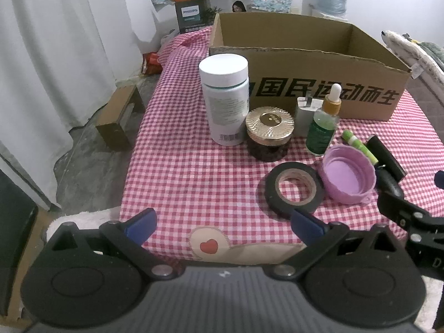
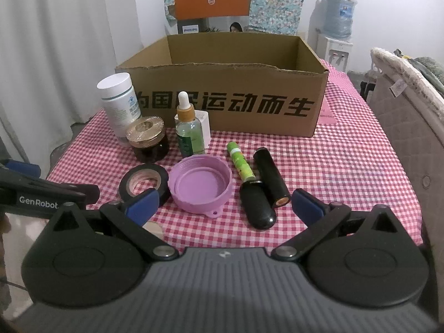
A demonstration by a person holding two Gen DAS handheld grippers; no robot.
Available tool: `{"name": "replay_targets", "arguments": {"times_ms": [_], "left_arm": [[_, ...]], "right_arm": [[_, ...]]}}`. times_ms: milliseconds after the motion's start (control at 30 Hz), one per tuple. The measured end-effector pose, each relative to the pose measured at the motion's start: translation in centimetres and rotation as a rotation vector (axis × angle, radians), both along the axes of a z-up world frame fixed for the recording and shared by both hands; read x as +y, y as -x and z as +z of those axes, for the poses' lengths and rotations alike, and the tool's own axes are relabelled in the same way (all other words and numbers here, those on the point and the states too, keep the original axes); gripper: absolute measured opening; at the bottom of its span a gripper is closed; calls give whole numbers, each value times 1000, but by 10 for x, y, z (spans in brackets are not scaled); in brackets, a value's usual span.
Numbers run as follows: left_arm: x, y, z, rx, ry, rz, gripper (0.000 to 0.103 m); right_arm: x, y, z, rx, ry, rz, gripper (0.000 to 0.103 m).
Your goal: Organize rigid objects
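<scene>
Table under a red-white checked cloth; open cardboard box with black printed characters stands at the back of it, upright, interior floor hidden by the near wall; all small items sit in front of the box, none seen inside it. White pill bottle upright at the left, close to the box front; dark jar with ribbed gold lid just beside it, nearer the camera; dropper bottle with green label upright to the jar's right, a small white carton right behind it. Purple lid lies open side up, touching or nearly touching the black tape roll lying flat on its left. Right of the lid: green tube lying down; black cylinder lying beside it; black oval case near the tube's near end, whether touching can't tell. Left gripper wide open, holding nothing, low over the near table edge; right gripper wide open, holding nothing, facing the lid and black case.
</scene>
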State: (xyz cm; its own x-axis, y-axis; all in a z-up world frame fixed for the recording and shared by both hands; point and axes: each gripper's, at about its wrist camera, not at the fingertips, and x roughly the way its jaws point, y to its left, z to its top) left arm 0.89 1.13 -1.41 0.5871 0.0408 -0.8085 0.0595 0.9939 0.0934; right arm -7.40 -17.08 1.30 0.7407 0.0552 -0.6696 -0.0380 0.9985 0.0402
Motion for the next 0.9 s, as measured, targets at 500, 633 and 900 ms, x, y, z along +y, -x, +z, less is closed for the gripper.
{"name": "replay_targets", "arguments": {"times_ms": [500, 633, 900], "left_arm": [[3, 1, 2, -1, -9, 14, 103], [3, 1, 3, -2, -9, 17, 103], [5, 1, 3, 0, -10, 17, 103]], "right_arm": [[5, 1, 2, 2, 4, 24, 102], [7, 1, 3, 2, 6, 27, 102], [8, 1, 3, 5, 8, 30, 102]]}}
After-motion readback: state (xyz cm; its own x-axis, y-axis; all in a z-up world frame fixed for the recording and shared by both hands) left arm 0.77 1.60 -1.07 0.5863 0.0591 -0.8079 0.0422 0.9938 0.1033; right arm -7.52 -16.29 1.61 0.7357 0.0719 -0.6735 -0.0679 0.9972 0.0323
